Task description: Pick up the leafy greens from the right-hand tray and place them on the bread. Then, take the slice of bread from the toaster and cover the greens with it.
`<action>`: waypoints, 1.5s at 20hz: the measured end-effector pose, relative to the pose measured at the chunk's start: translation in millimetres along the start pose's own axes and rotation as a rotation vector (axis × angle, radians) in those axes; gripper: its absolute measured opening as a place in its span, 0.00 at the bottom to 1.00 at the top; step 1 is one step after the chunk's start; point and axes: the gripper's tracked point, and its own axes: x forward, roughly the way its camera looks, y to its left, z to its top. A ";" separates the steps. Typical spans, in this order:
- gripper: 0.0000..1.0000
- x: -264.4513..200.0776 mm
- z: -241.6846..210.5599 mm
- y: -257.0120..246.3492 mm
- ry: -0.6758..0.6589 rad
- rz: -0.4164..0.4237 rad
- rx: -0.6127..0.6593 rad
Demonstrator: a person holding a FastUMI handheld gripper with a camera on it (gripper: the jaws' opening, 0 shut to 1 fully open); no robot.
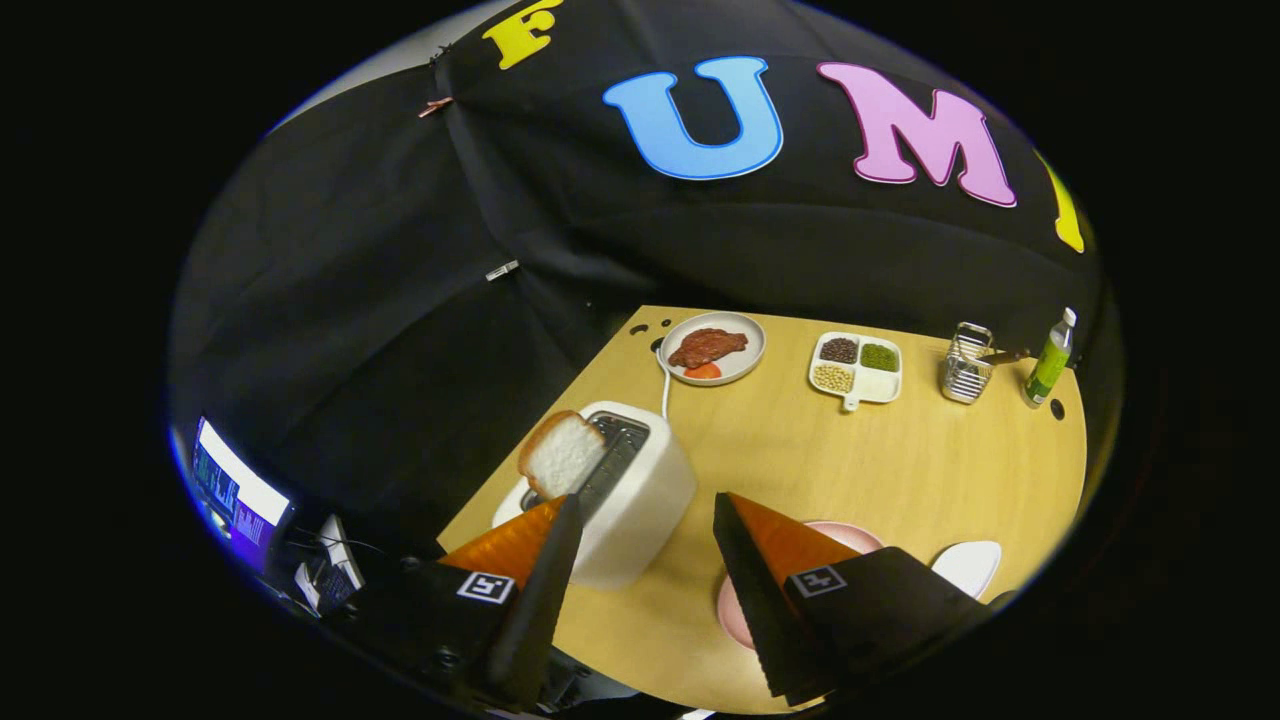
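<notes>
tongs spread wide over the toaster end of the table

the tongs (pixel 645 510) stand wide apart with nothing between the two fingers (pixel 545 570) but bare wood and the side of the toaster (pixel 640 500). the left finger overlaps the toaster's near corner; whether it touches cannot be told. the slice of bread (pixel 560 455) sticks up, tilted, out of the toaster's slot, just ahead of the left fingertip. under the right finger lies a pink plate (pixel 740 620), mostly hidden, so what sits on it cannot be seen. just beside that finger on the right is a white dish (pixel 968 566), partly hidden.

beyond the toaster, across the wooden table (pixel 900 470), a white round plate (pixel 745 345) carries a brown piece of meat (pixel 708 346) and an orange slice (pixel 702 371). to its right a white divided tray (pixel 880 385) holds dark, green and pale beans in separate compartments. further right stand a metal wire holder (pixel 966 364) and a green bottle (pixel 1048 362) with a white cap. a white cord (pixel 665 385) runs from the toaster toward the table's far edge. off the table on the left, a lit screen (pixel 235 490) glows.
</notes>
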 end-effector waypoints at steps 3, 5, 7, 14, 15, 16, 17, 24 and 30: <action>0.84 26.8 6.2 38.1 0.008 0.014 -0.006; 0.84 47.1 6.0 58.3 0.024 0.004 -0.019; 0.81 69.5 2.0 71.5 0.034 -0.025 -0.036; 0.80 128.4 -7.5 72.0 0.080 -0.180 -0.023; 0.80 133.7 -9.4 72.9 0.090 -0.196 -0.014; 0.79 139.3 -11.1 75.1 0.096 -0.202 -0.001; 0.79 142.9 -12.6 76.0 0.102 -0.211 0.007; 0.64 156.1 -22.3 57.5 0.137 -0.332 0.054; 0.14 151.7 -30.8 43.4 0.155 -0.399 0.167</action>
